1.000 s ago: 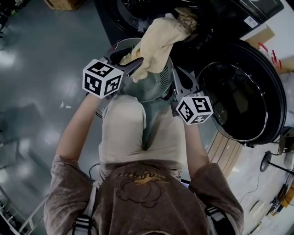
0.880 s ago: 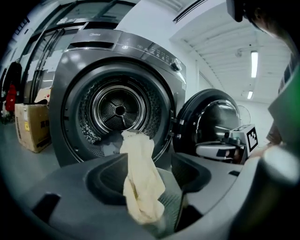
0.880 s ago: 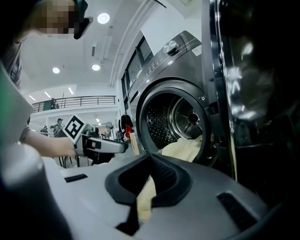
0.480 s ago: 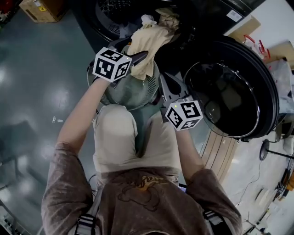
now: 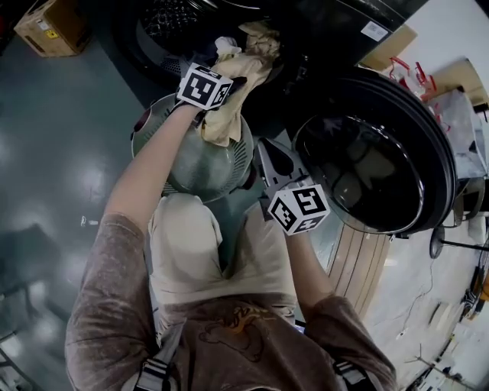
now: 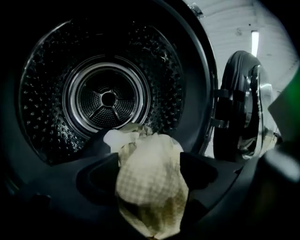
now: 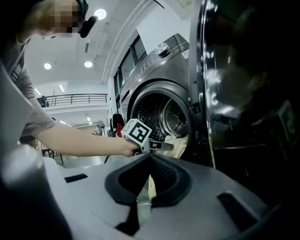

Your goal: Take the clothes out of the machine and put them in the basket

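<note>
A cream checked cloth hangs from the open front of the machine down into the round mesh basket. My left gripper reaches to the drum's mouth. Its jaws are opening wide, and the cloth bulges loosely between them, with more white fabric behind it. The steel drum lies straight ahead. My right gripper sits at the basket's right rim, jaws closed to a slit on the mesh rim. From there I see my left gripper's cube at the machine.
The round machine door stands swung open to the right, close beside my right gripper. A cardboard box sits on the floor at the far left. Wooden boards lie on the right. The person's knees are just behind the basket.
My left gripper moved from over the basket up to the machine's opening, and its jaws spread wider round the cream cloth. The right gripper stayed at the basket's rim.
</note>
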